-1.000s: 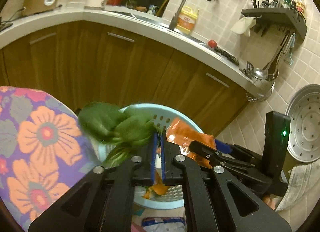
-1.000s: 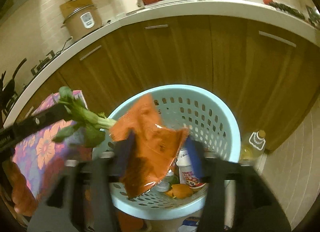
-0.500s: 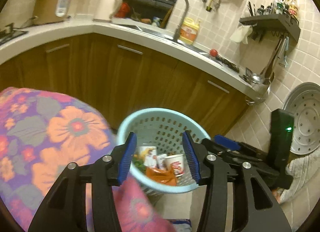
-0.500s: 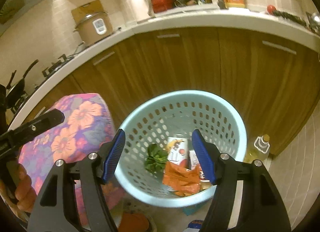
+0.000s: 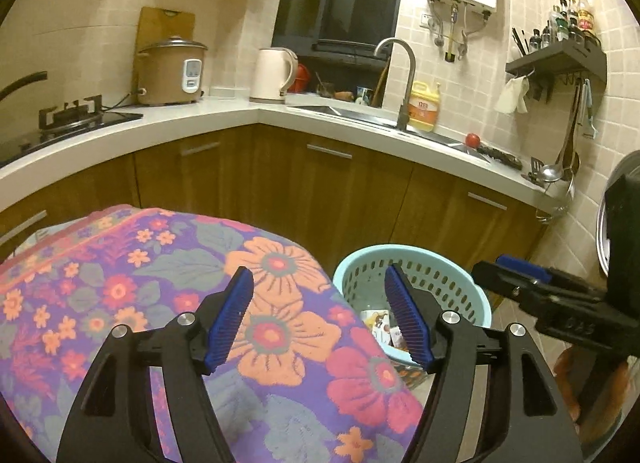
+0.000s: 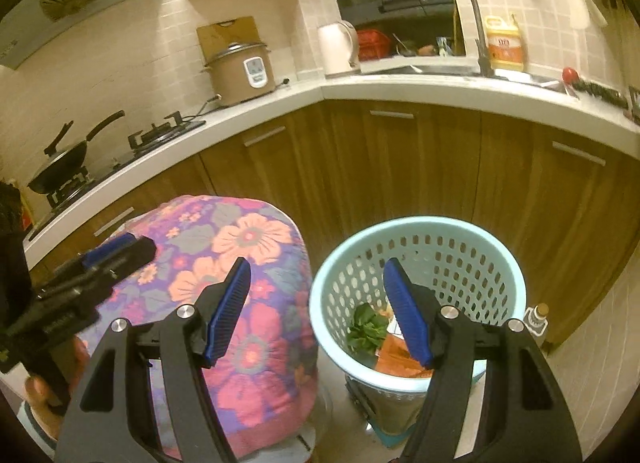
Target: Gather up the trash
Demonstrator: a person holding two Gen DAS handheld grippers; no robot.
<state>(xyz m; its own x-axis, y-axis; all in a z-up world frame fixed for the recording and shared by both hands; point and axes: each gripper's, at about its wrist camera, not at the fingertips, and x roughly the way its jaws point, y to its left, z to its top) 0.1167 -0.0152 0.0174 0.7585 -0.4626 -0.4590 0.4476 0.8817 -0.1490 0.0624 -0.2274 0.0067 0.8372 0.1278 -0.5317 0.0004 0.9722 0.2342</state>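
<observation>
We see light blue basket (image 6: 420, 247) with holes, upright on floor beside flowery cloth. Inside: green leaves (image 6: 366, 331), orange wrapper (image 6: 394, 359), small printed cups (image 5: 380, 323).

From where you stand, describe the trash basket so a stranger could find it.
Find the brown wooden cabinets under the white counter. On the floor before them, right of the floral-covered table, stands a round pale-blue plastic basket. Its perforated walls set it apart.
</observation>
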